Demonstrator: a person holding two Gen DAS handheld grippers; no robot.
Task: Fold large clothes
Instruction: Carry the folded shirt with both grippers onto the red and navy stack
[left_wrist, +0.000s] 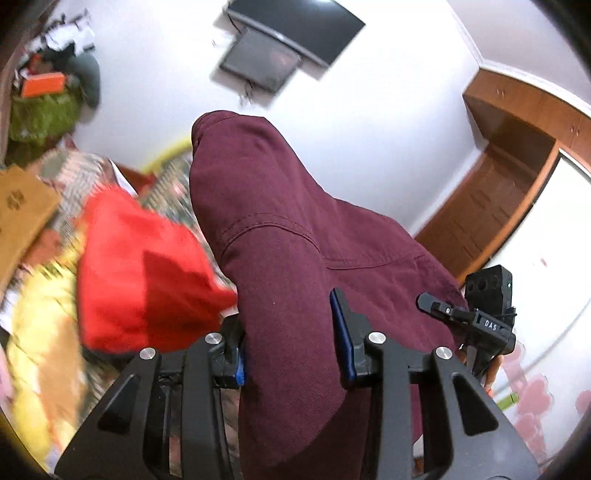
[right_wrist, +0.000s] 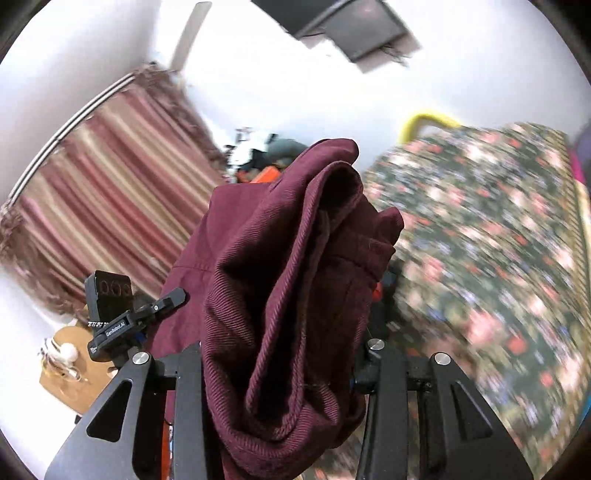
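Maroon garment (left_wrist: 288, 236): thick bunch clamped between the narrowed jaws of the left gripper (left_wrist: 291, 343), cloth bulging over and beyond the fingers, raised above the bed (left_wrist: 166, 177). Same garment (right_wrist: 288, 266) gathered in folds and pinched in the right gripper (right_wrist: 284, 354), jaws narrow. Red cloth (left_wrist: 140, 269) lay on the bed to the left. Floral bedspread (right_wrist: 480, 258), striped curtain (right_wrist: 103, 192), wall screen (left_wrist: 291, 40) behind.

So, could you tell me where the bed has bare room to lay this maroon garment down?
The floral bedspread right of the maroon garment looks bare up to the yellow rail. Crowded: the red cloth, yellow cloth and cardboard.
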